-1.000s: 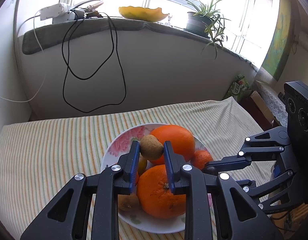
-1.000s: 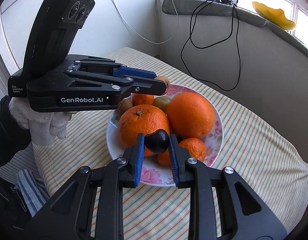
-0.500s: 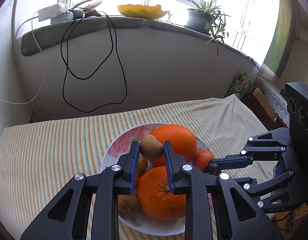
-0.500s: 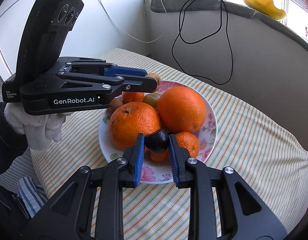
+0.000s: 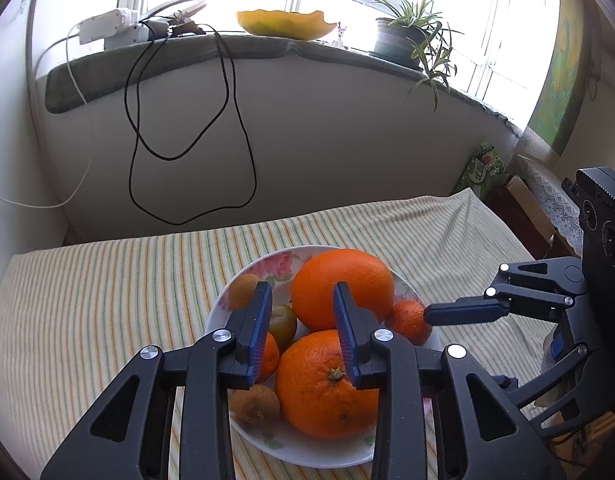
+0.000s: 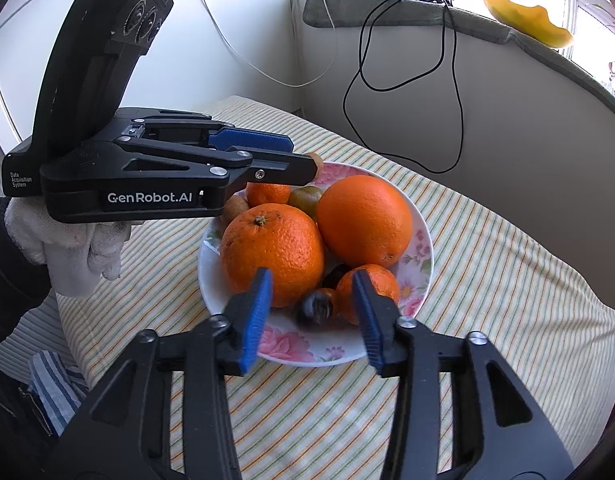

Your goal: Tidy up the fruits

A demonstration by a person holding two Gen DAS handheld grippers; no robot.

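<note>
Both tongs were clamped on small fruit a second ago, and now we're letting go: the left tongs are opening with nothing between them, their brown fruit lying at the plate's far left. The right tongs are opening too, the dark fruit dropping blurred onto the plate. Best to hold low and steady until it settles. That plate holds two big oranges, tangerines and a greenish one.

Two close, downward-tilted wrist views from opposite sides, sharing the plate.
</note>
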